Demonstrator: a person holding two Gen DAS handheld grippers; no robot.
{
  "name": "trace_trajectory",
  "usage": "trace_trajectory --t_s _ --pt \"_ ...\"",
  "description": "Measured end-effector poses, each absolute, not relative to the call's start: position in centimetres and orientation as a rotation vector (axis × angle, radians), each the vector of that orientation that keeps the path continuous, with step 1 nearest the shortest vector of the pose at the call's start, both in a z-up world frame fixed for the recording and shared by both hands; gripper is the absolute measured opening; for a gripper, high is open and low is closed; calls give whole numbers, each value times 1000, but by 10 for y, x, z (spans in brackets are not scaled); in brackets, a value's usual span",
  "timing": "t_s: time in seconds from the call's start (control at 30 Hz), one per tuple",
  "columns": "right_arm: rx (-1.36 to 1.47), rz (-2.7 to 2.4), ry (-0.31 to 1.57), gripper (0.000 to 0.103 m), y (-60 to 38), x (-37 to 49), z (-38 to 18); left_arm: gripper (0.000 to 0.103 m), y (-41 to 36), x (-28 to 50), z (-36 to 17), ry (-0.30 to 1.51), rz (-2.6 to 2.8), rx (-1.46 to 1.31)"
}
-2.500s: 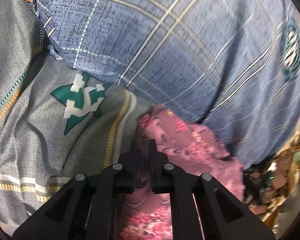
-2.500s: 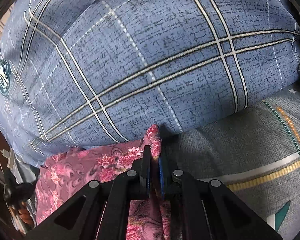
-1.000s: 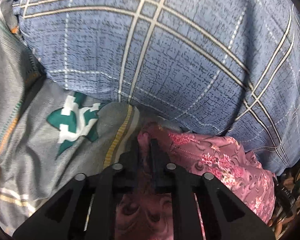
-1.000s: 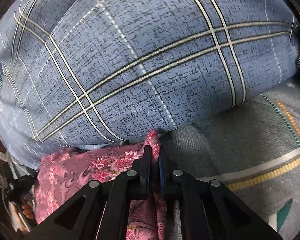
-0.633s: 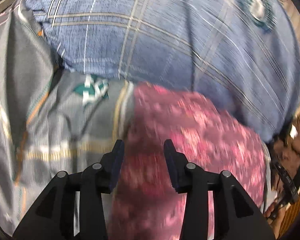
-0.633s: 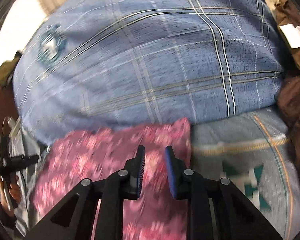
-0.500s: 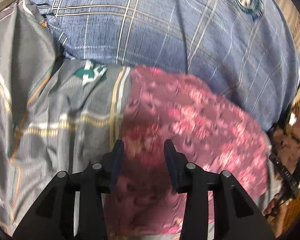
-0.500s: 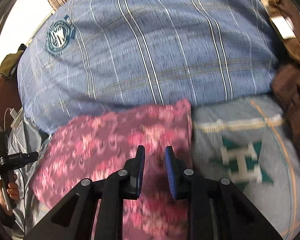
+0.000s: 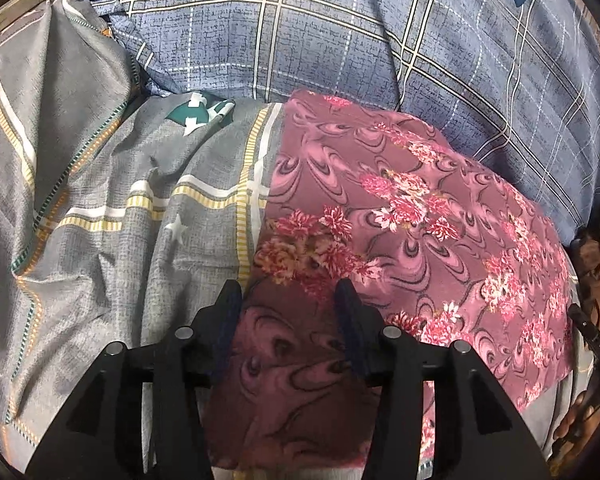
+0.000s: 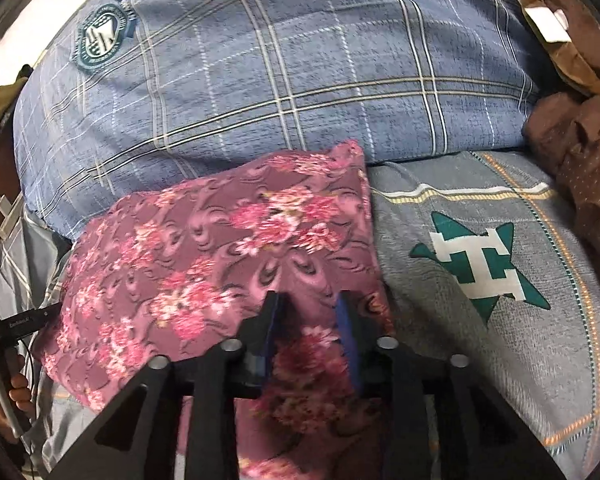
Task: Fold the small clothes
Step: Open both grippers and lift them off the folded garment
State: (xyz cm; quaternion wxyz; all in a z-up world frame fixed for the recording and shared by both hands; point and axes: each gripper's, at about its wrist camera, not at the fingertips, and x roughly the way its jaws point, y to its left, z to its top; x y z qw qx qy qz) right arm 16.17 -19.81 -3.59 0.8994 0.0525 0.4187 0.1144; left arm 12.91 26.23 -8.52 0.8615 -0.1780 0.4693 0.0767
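A: Pink floral garment [image 9: 400, 216] lies flat on grey patterned bedsheet [image 9: 120, 184], far edge touching blue plaid pillow [image 9: 340, 40].

B: Grippers?

A: Left gripper [image 9: 288, 292] spread, fingers apart above the garment's near left part. Right gripper [image 10: 306, 300] spread too, above its right part. Neither pinches cloth.

B: Elsewhere?

A: Brown fabric [image 10: 580, 152] right of pillow.

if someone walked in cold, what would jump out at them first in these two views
The pink floral cloth grabs the eye, spread flat on the grey bedsheet with its far edge against the big blue plaid pillow. Both grippers, left and right, hover open just above its near part. A teal star print lies on the sheet to the cloth's right.
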Motion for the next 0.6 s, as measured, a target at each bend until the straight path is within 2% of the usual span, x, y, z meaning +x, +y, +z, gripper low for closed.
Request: trace_trajectory --t_s 0.23,0.3,0.4,0.6 --pt "-14 316 856 47 -146 135 -26 49 255 113 -71 973 146 -333" --pt "-72 350 852 53 -122 124 -27 57 257 109 -68 980 142 -325" --pt "-162 412 841 62 -83 111 -27 60 268 101 -62 1006 144 -335" --pt "-343 579 793 76 14 76 -32 61 318 89 -63 1060 219 -406"
